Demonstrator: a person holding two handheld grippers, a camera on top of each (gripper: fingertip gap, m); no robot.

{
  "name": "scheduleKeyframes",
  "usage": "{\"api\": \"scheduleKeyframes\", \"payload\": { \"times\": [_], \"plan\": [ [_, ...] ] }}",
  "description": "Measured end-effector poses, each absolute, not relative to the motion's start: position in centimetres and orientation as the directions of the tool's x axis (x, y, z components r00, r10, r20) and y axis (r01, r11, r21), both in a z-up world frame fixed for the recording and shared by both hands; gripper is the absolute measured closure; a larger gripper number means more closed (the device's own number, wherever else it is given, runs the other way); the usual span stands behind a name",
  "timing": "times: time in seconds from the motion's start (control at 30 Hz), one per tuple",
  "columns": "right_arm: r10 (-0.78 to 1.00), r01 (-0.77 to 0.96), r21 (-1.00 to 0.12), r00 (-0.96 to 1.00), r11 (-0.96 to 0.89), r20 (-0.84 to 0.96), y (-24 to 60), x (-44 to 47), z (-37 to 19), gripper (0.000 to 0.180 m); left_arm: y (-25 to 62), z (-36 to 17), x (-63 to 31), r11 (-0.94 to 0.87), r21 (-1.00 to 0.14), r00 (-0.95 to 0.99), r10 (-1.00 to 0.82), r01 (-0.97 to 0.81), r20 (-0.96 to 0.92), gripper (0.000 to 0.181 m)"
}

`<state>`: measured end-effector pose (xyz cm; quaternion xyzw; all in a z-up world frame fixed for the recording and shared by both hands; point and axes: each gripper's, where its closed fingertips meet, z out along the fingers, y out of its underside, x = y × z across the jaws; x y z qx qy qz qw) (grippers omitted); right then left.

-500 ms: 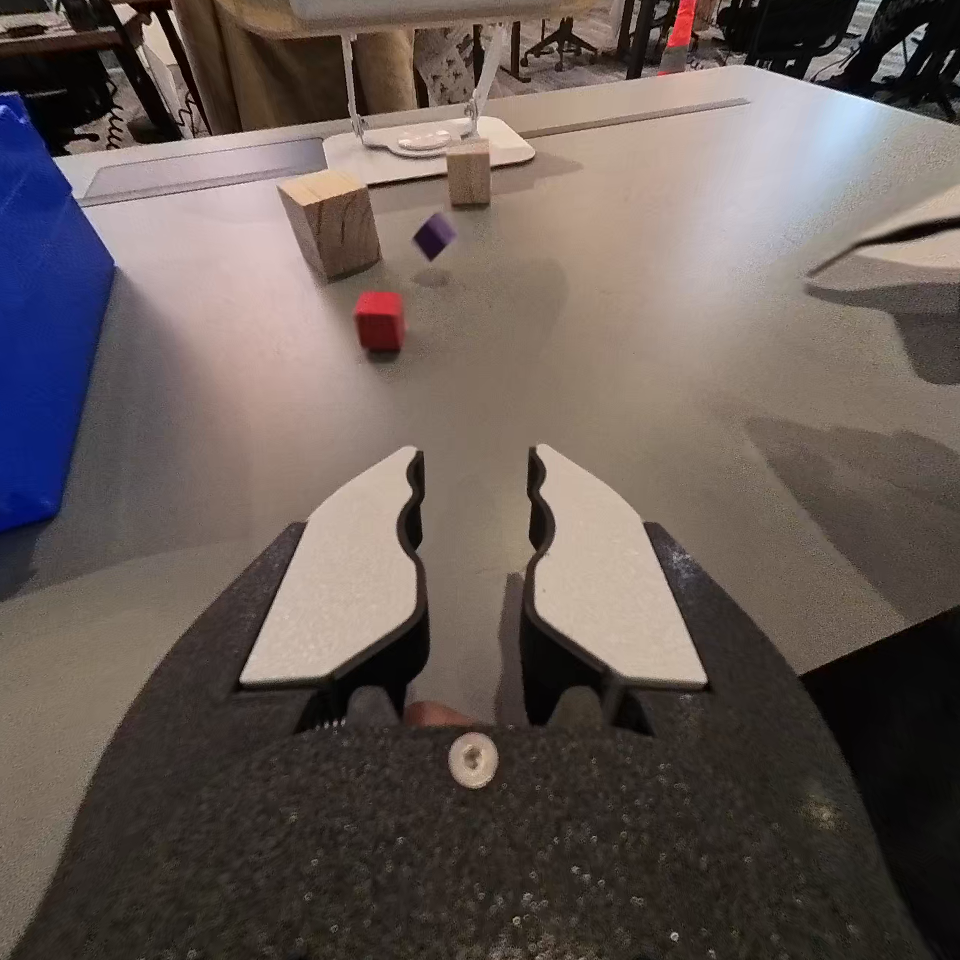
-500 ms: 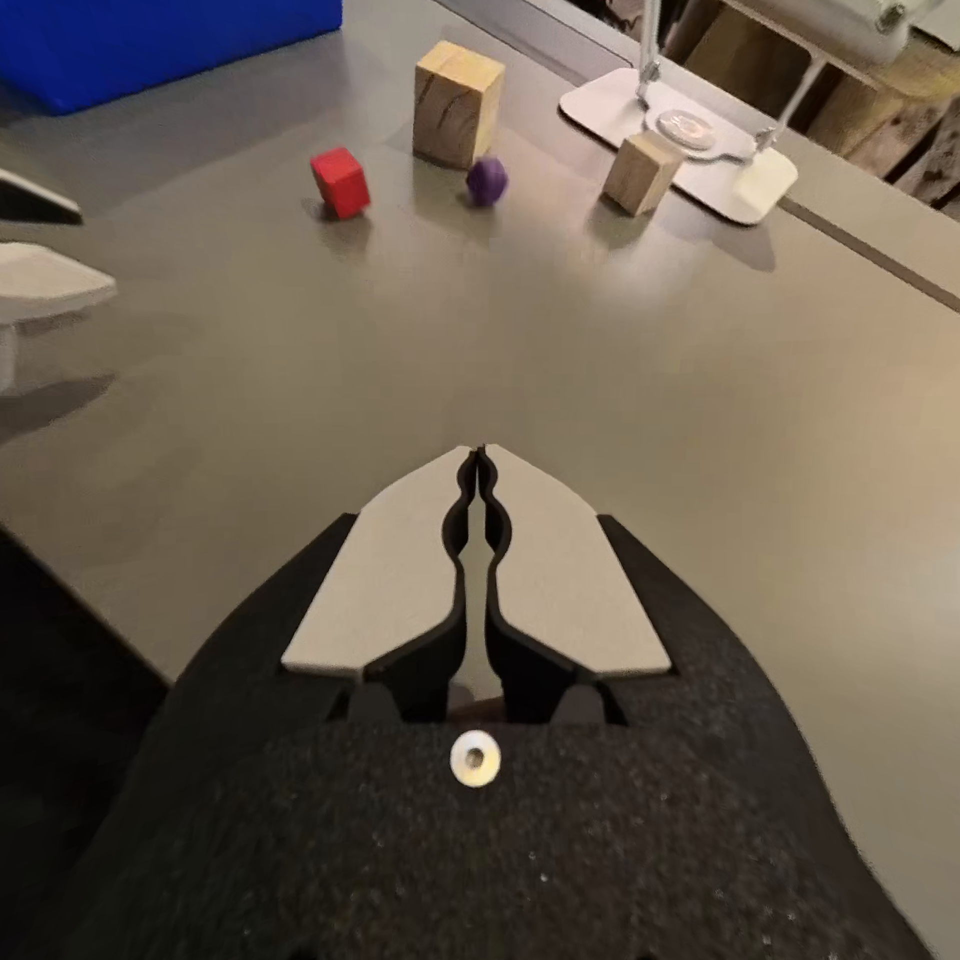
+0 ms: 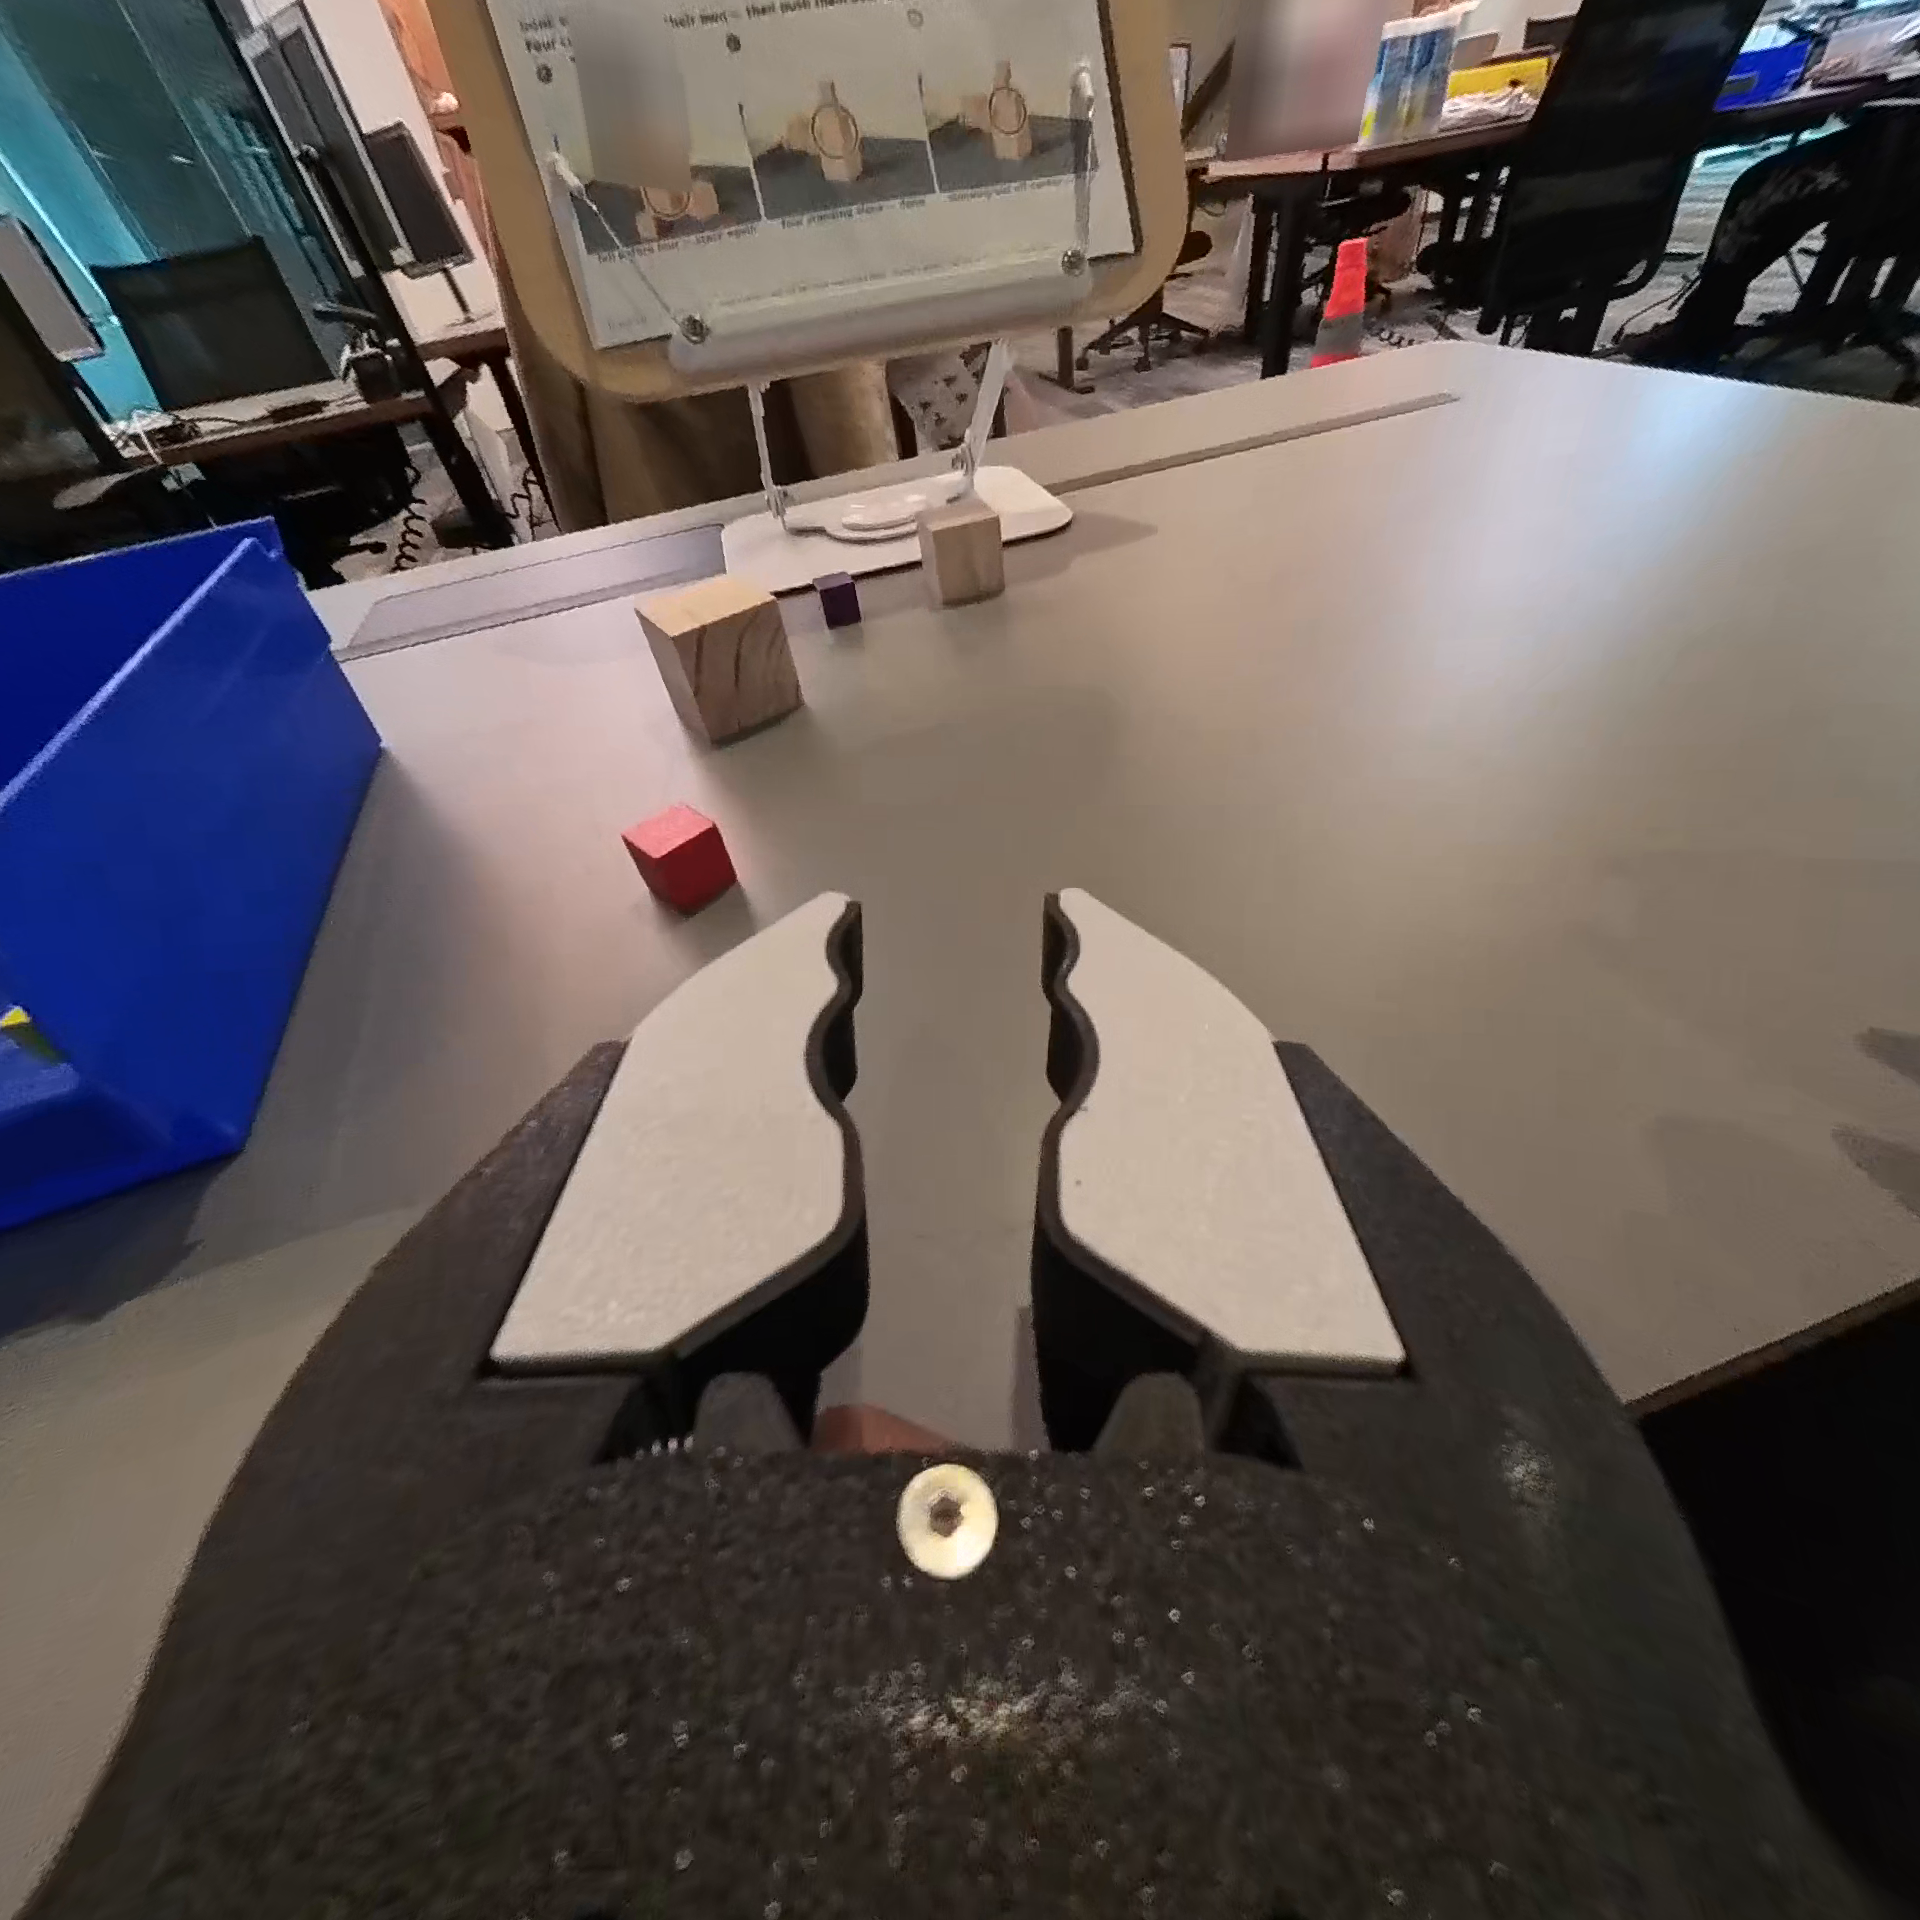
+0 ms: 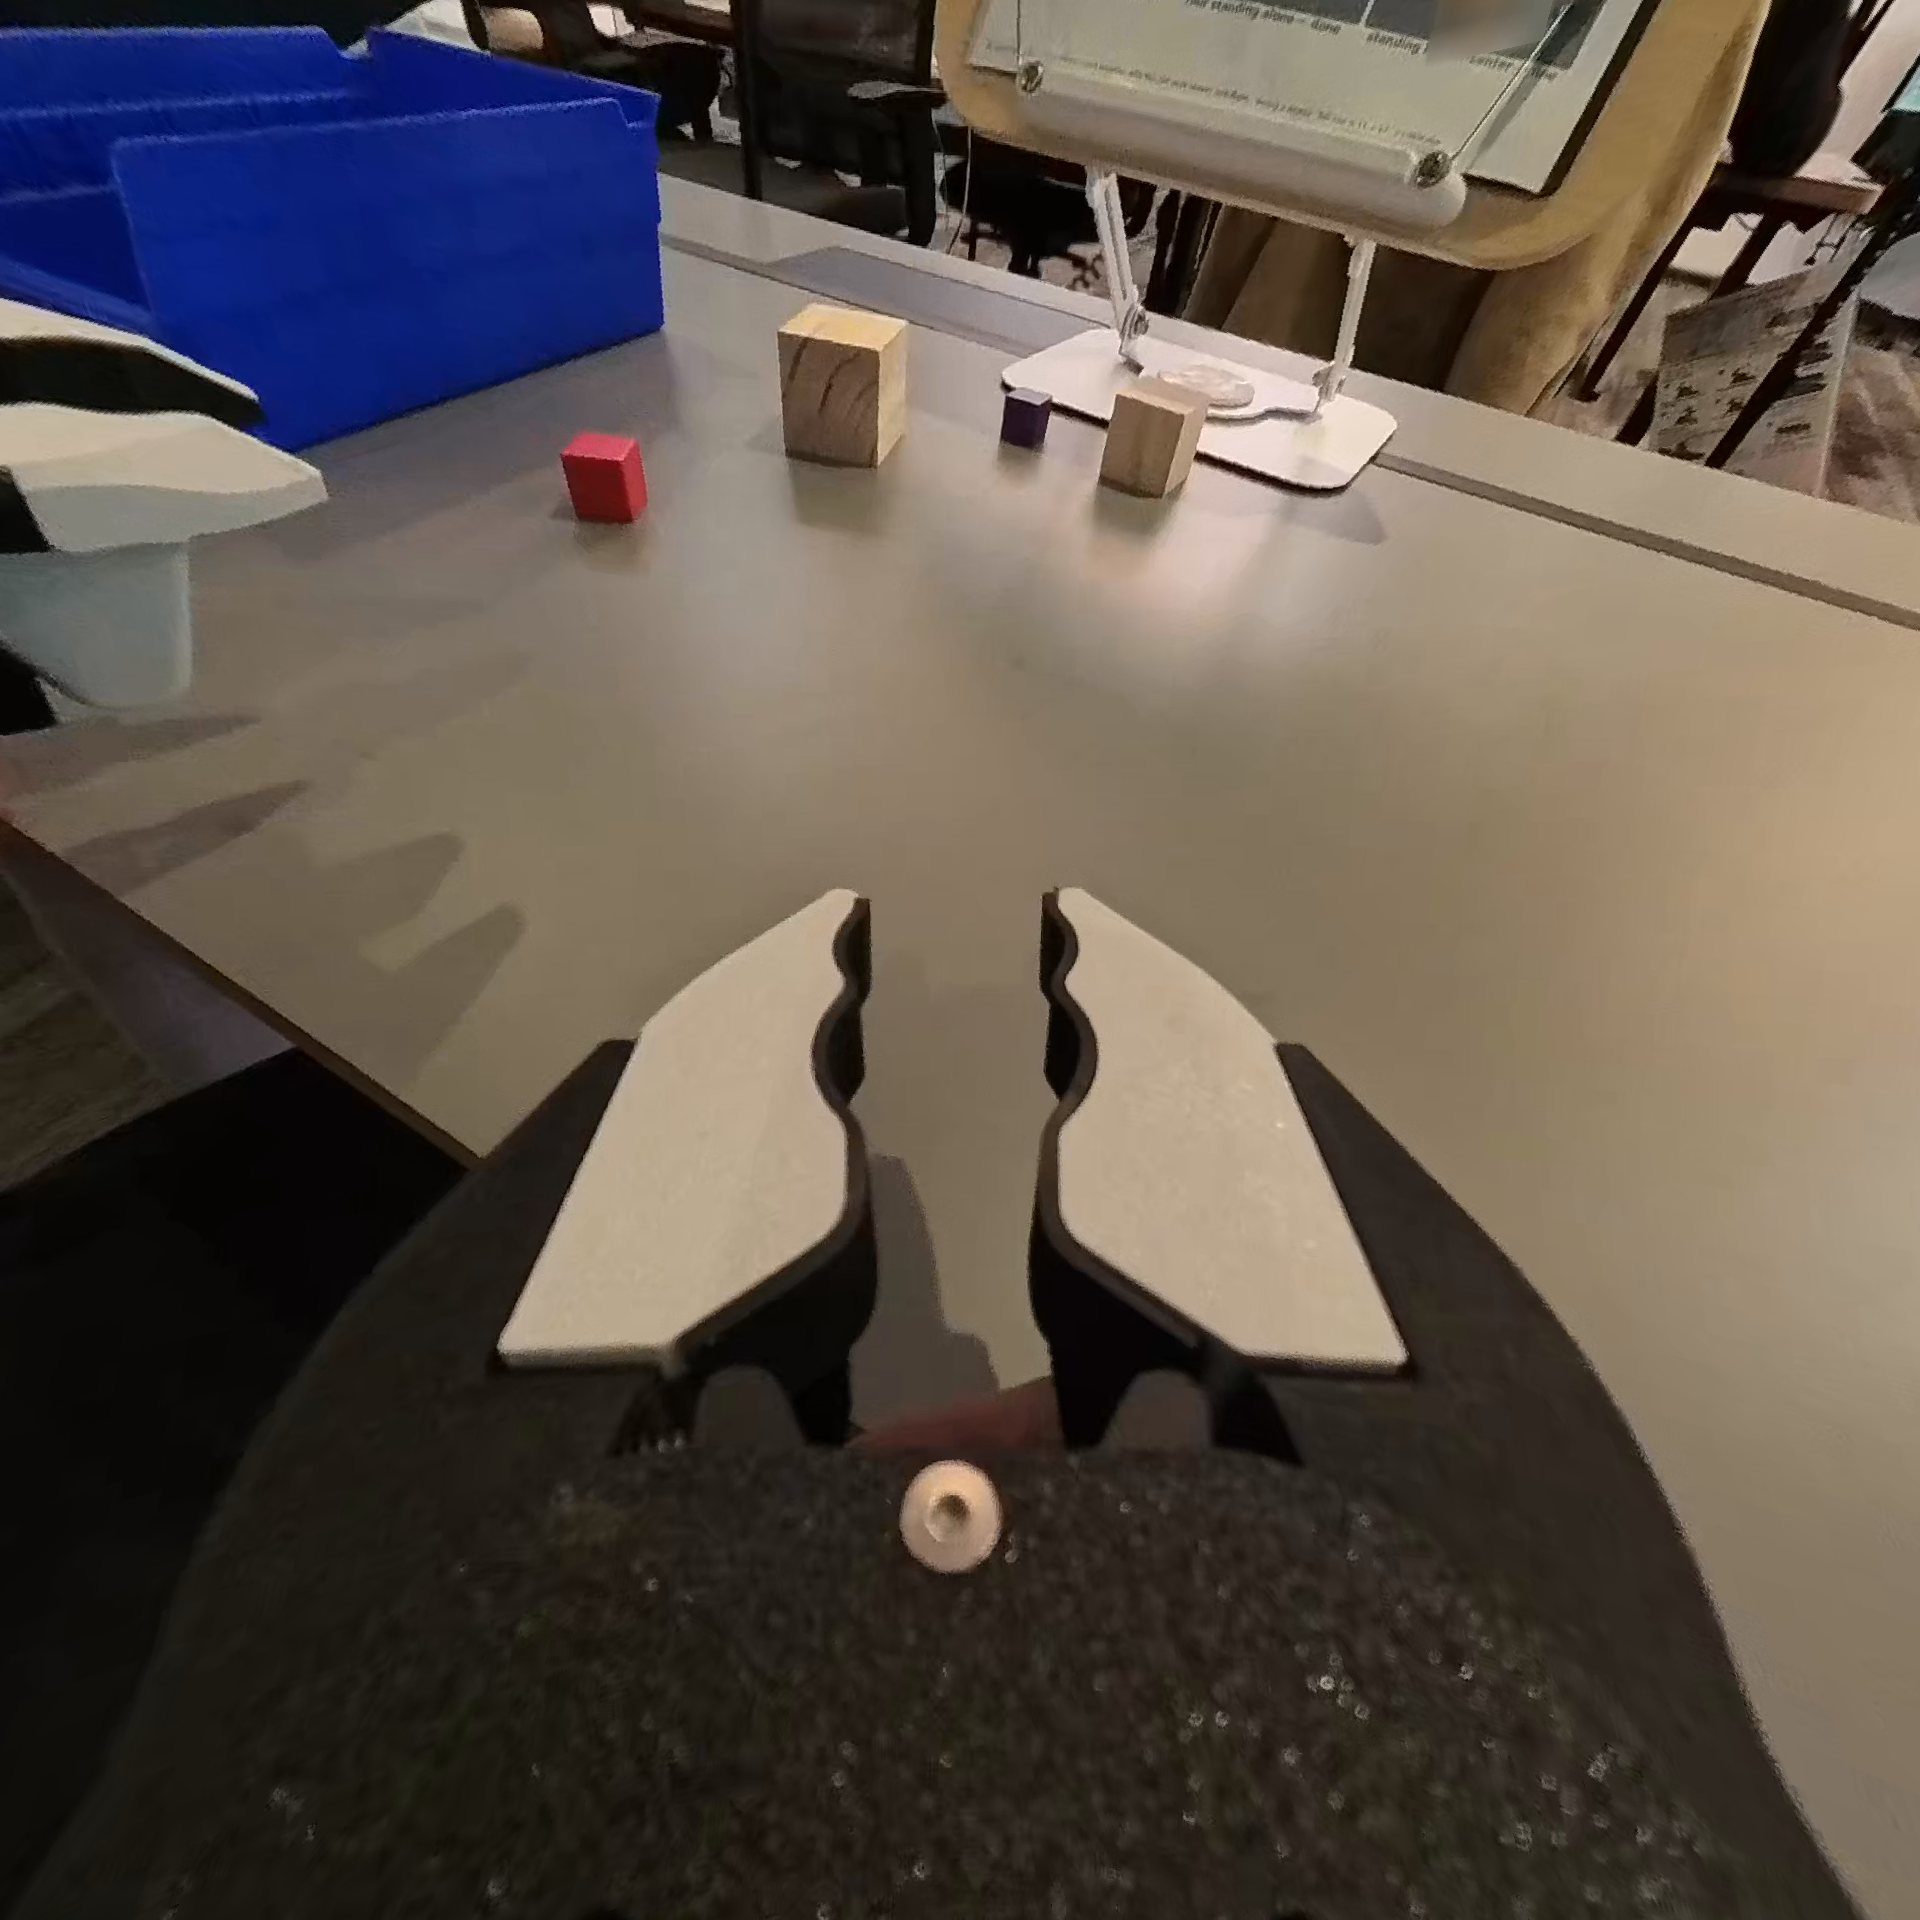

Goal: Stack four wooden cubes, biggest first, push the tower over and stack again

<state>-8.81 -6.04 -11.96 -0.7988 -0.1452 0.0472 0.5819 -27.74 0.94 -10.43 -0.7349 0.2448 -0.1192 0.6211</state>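
Note:
Four cubes lie apart on the grey table (image 3: 1351,779). The big plain wooden cube (image 3: 722,670) (image 4: 842,382) stands mid-left. The red cube (image 3: 681,857) (image 4: 605,476) lies nearer, to its left. The small purple cube (image 3: 837,600) (image 4: 1024,416) and the medium plain wooden cube (image 3: 961,556) (image 4: 1148,434) rest farther back by a white stand base. My left gripper (image 3: 951,909) is open and empty, just right of the red cube. My right gripper (image 4: 954,904) is open and empty, well short of the cubes. The left gripper's fingers (image 4: 135,457) show at the left edge of the right wrist view.
A blue bin (image 3: 156,831) (image 4: 364,218) stands at the table's left. A white stand base (image 3: 904,514) (image 4: 1226,416) holds up a sign board (image 3: 831,156) at the back. The table's near edge (image 4: 260,1029) runs close under my right gripper. Chairs and desks stand beyond. Measured from the fingertips, the red cube (image 3: 681,857) is 15 cm or so from the left gripper and 30 cm from the right. The right camera catches it too, in the right wrist view (image 4: 577,465).
The purple cube was tumbling and has come to rest by the stand base. My right gripper has opened. Both grippers have tilted up, so more of the room shows.

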Motion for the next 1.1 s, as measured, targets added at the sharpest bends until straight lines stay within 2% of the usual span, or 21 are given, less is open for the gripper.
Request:
{"api": "scheduleKeyframes", "payload": {
  "times": [0.8,0.93,1.03,1.1],
  "plan": [
    [0.288,0.220,-0.932,0.948,-0.288,0.135,-5.6,-8.1,-12.8,0.152,0.7,-12.6,-27.0,-0.177,-0.943,0.830,-0.539,-0.282,-0.147,0.142],
    [0.306,0.227,-0.926,0.943,-0.302,0.132,-5.5,-8.5,-13.0,0.152,1.6,-11.9,-26.5,-0.201,-0.902,0.760,-0.624,-0.383,-0.183,0.148],
    [0.316,0.255,-0.921,0.935,-0.295,0.158,-5.3,-8.7,-13.0,0.152,6.8,-8.8,-26.7,-0.188,-0.858,0.682,-0.695,-0.478,-0.228,0.146],
    [0.325,0.277,-0.915,0.929,-0.294,0.177,-5.4,-8.8,-13.1,0.152,11.7,-8.1,-26.5,-0.218,-0.772,0.601,-0.759,-0.597,-0.250,0.142]
  ]
}}
